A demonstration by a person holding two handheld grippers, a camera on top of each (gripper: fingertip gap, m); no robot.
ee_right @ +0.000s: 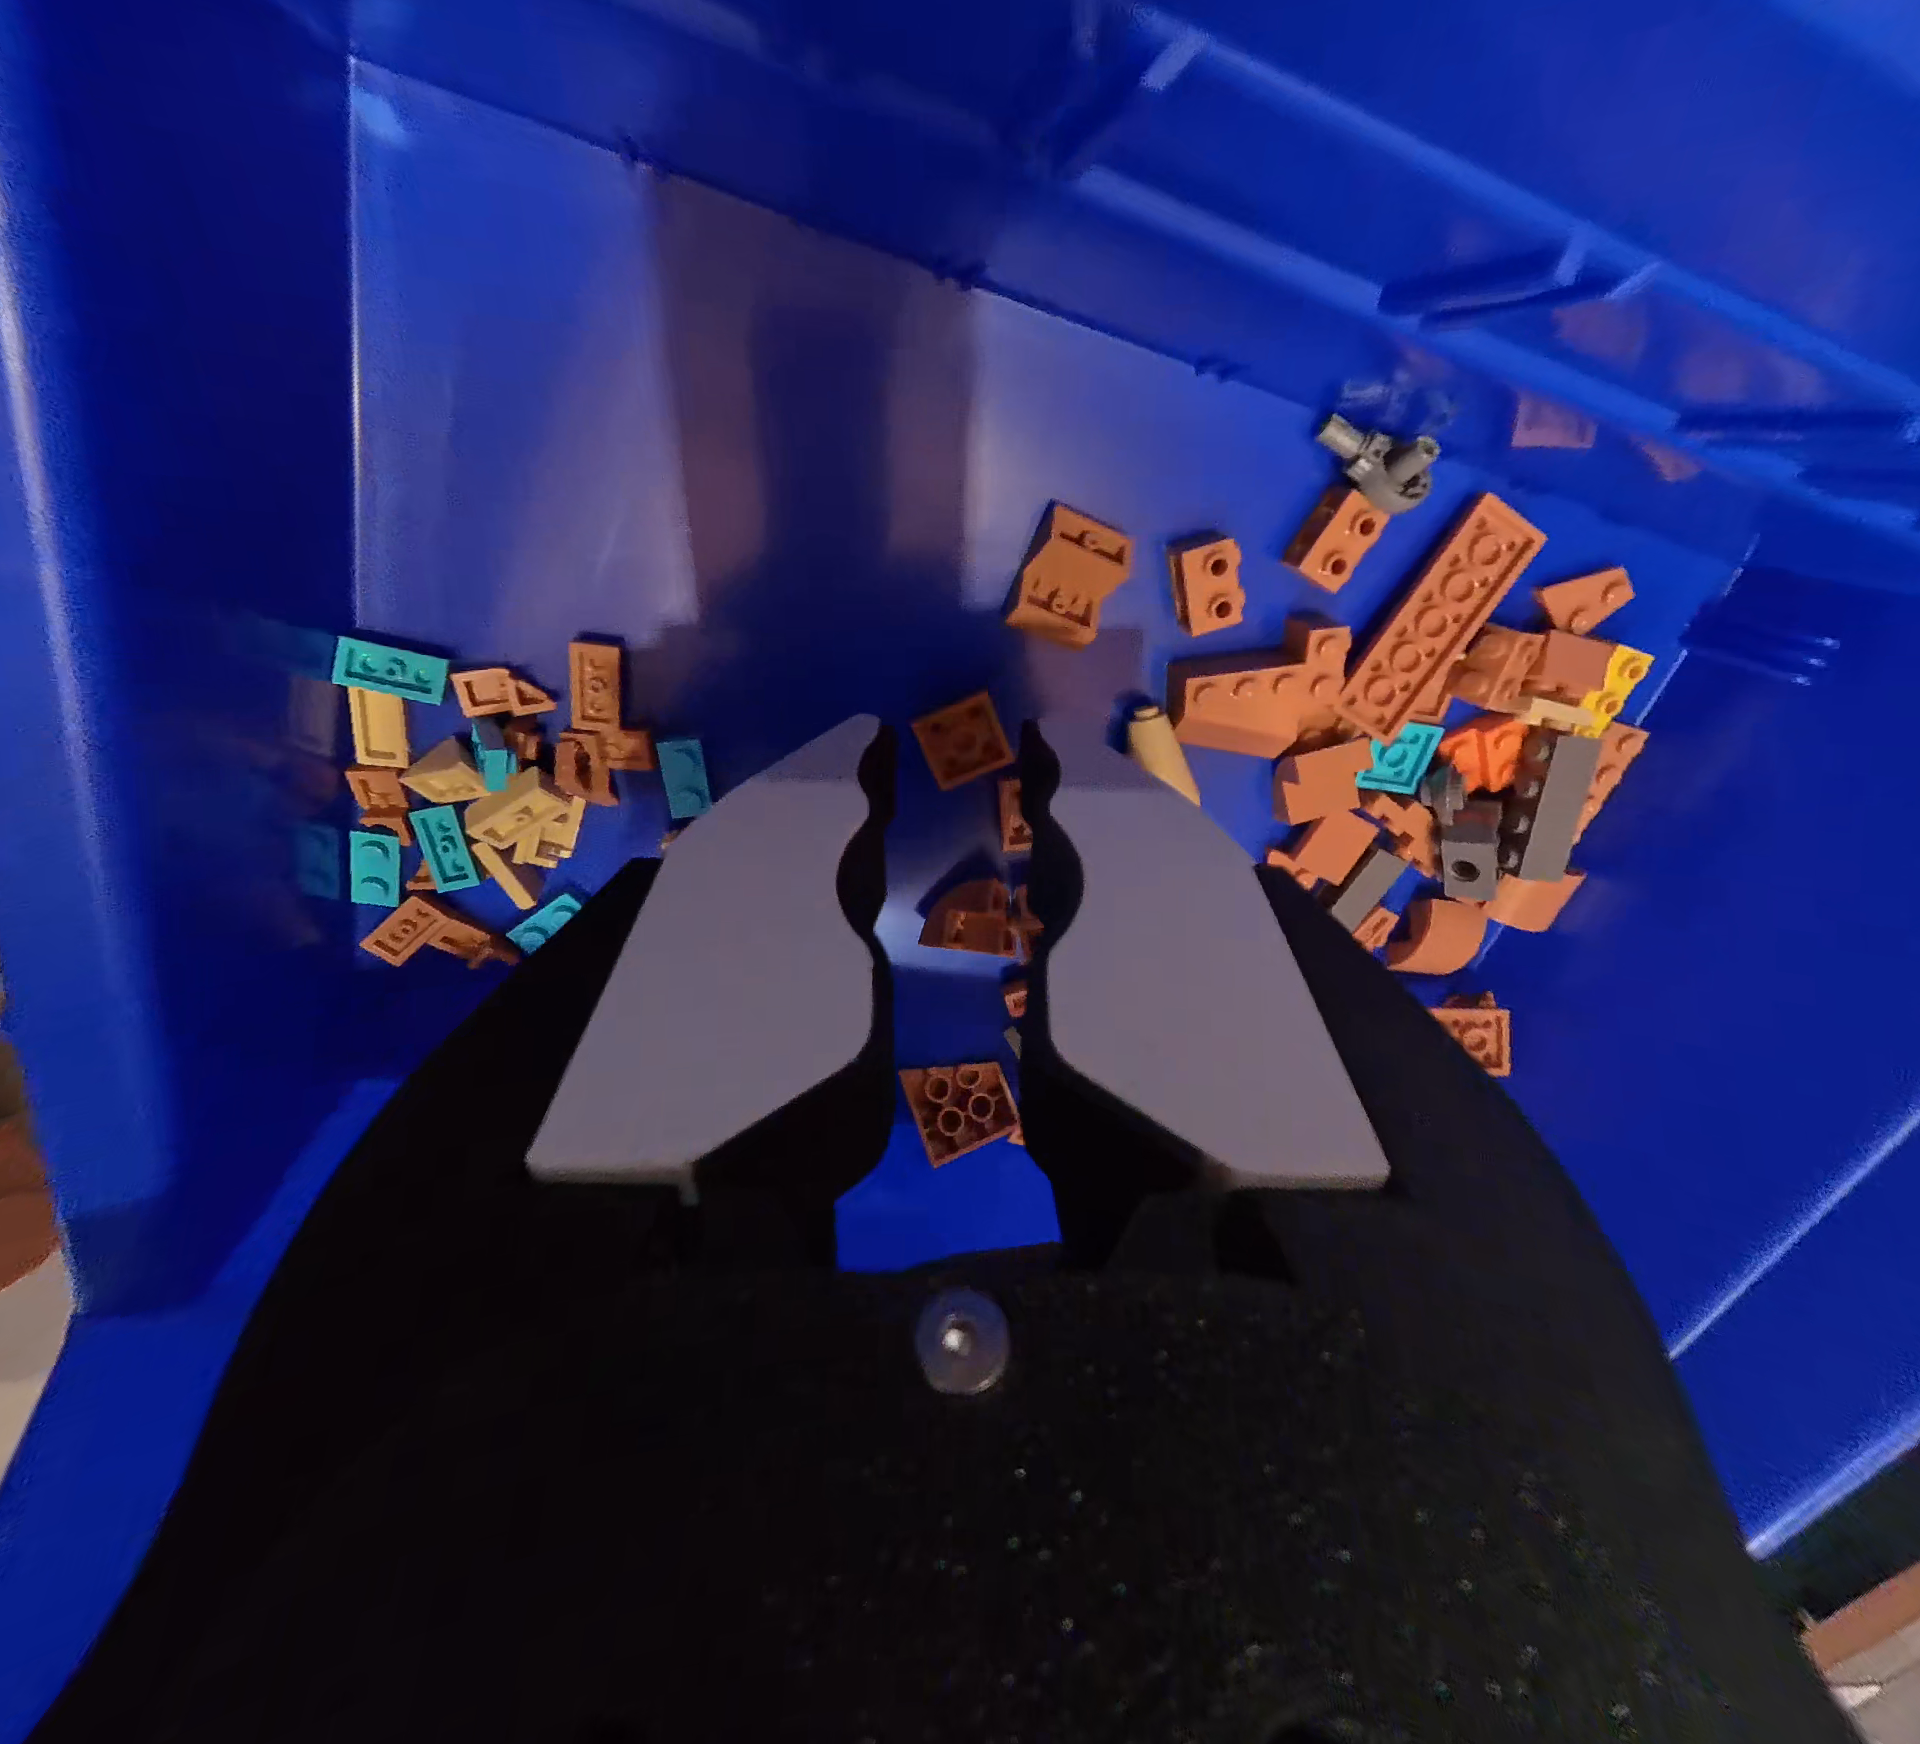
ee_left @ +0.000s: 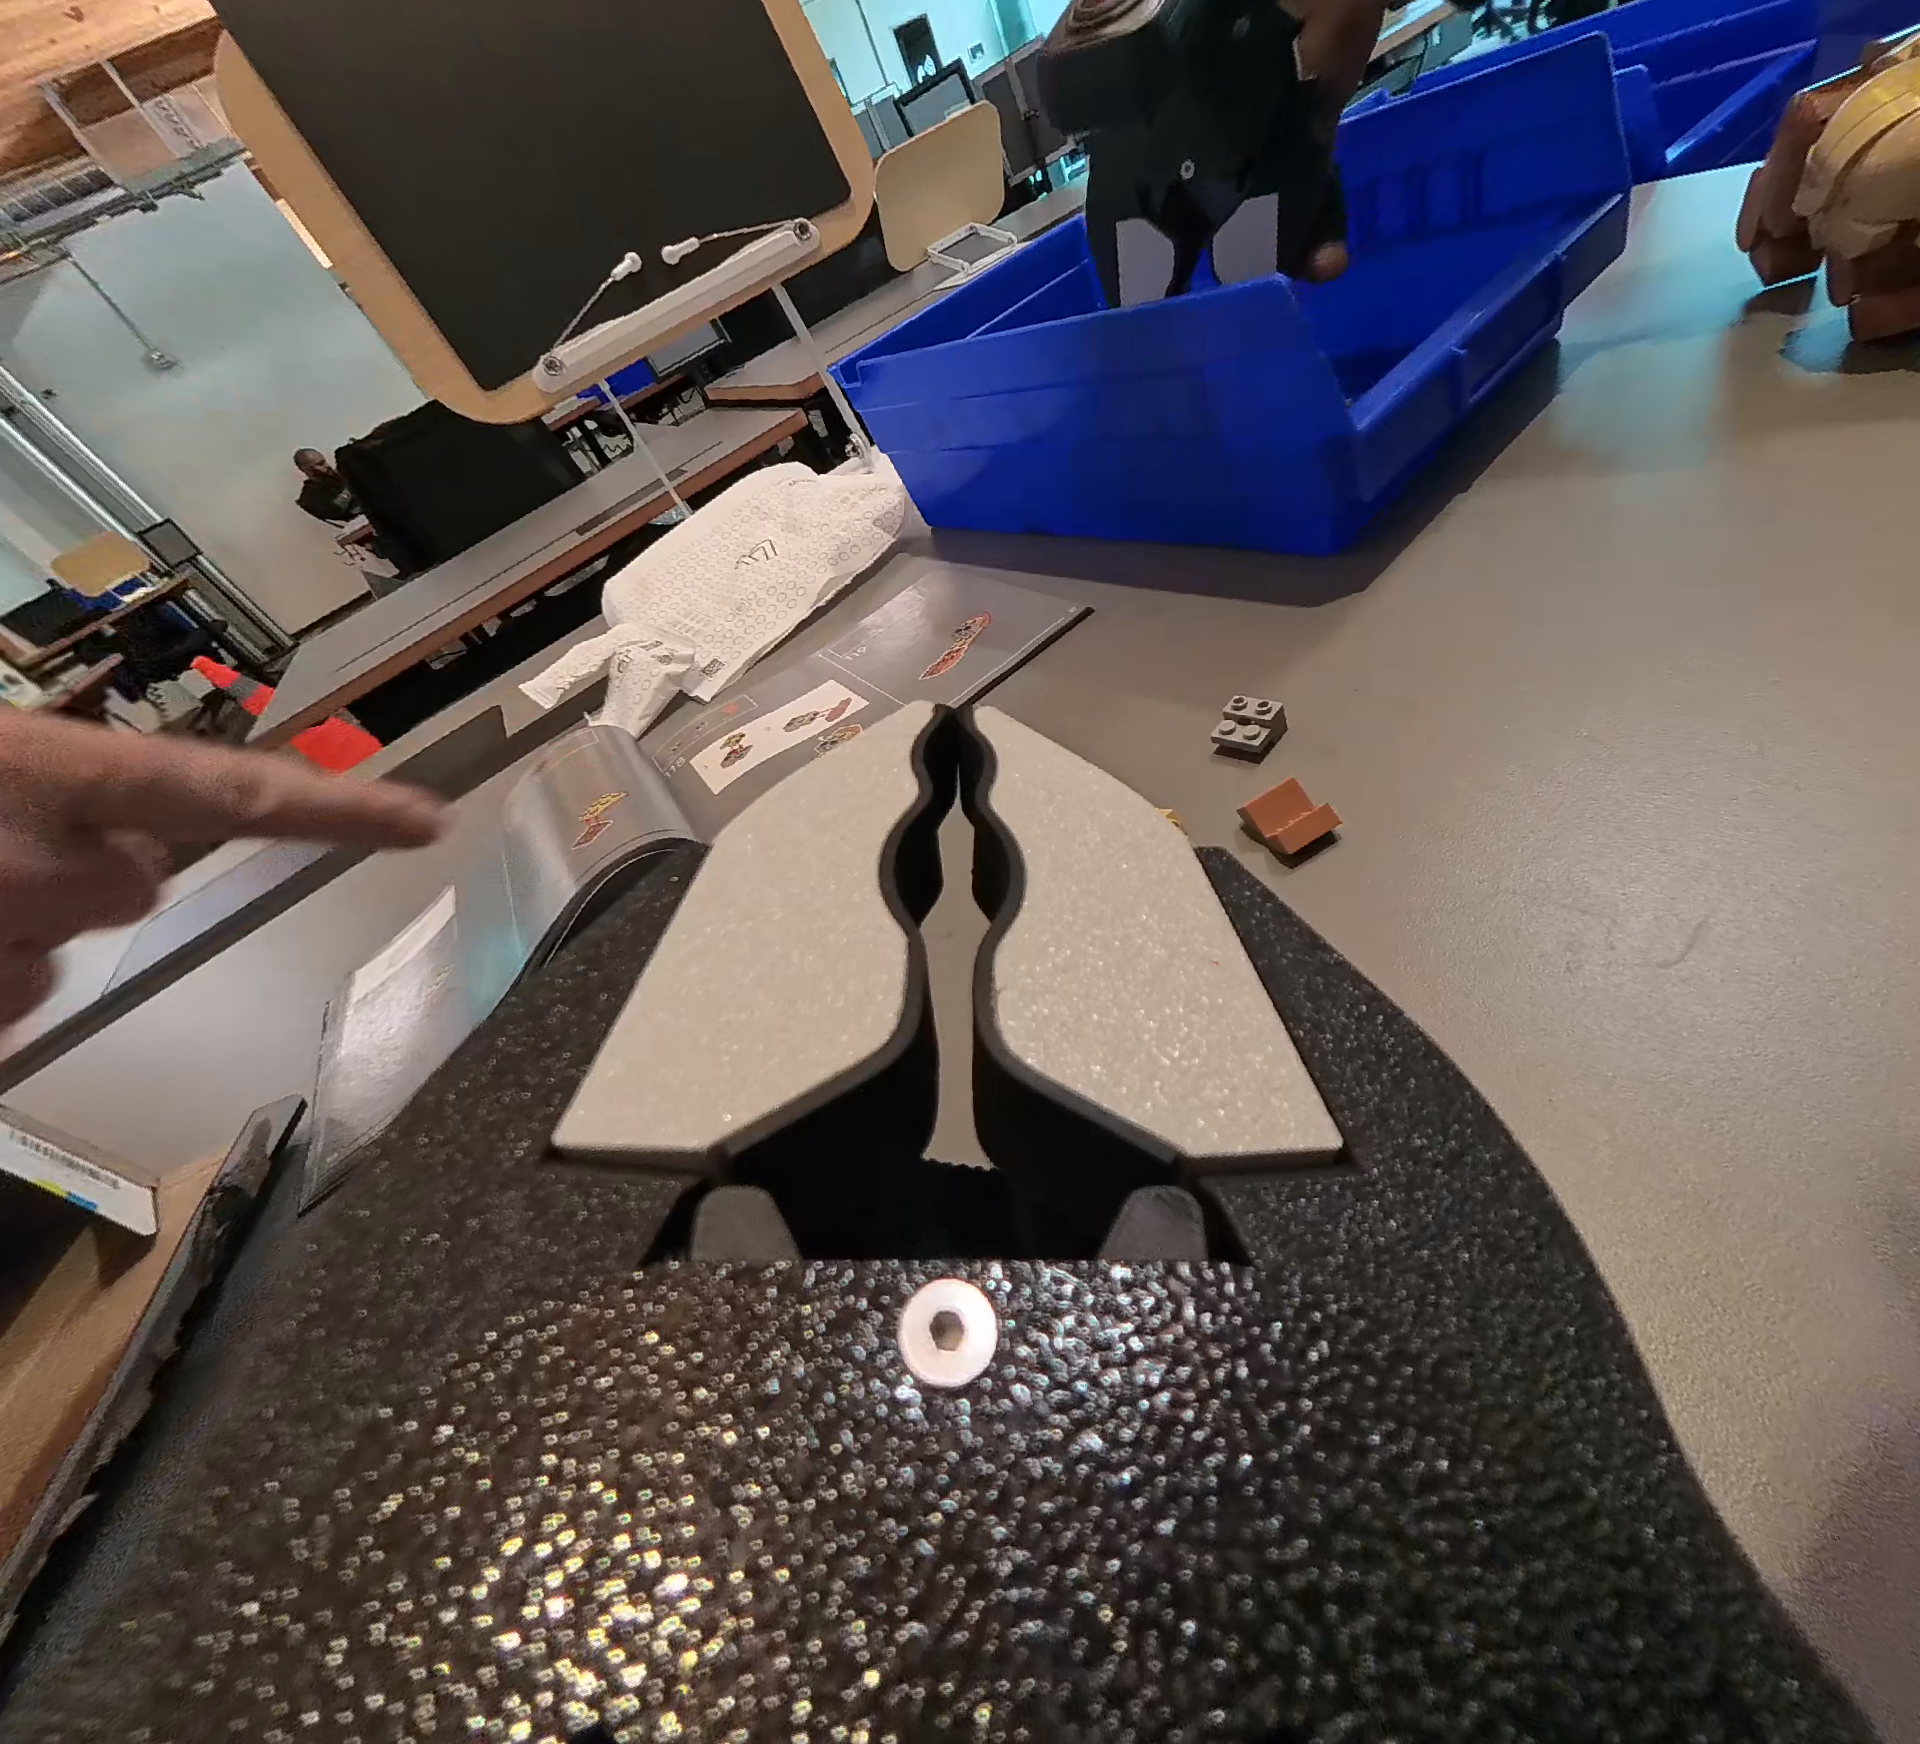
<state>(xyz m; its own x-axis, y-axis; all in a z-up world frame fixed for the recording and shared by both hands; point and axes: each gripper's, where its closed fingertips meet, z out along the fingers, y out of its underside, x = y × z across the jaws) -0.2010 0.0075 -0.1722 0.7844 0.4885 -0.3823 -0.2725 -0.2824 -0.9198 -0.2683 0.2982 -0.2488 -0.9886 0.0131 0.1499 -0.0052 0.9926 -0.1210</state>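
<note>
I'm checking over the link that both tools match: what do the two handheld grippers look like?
They match. The left gripper has a black pebbled, glittery body, a pale screw head, and two light grey fingers with wavy black inner edges. The right gripper shows the same build; seen from the left view, its black housing carries a small blue screen and a red button.

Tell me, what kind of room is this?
Probably a shared workroom or lab. Long grey tables stand in rows with chairs, and a blue bin of toy building bricks sits beside an open instruction booklet.
</note>
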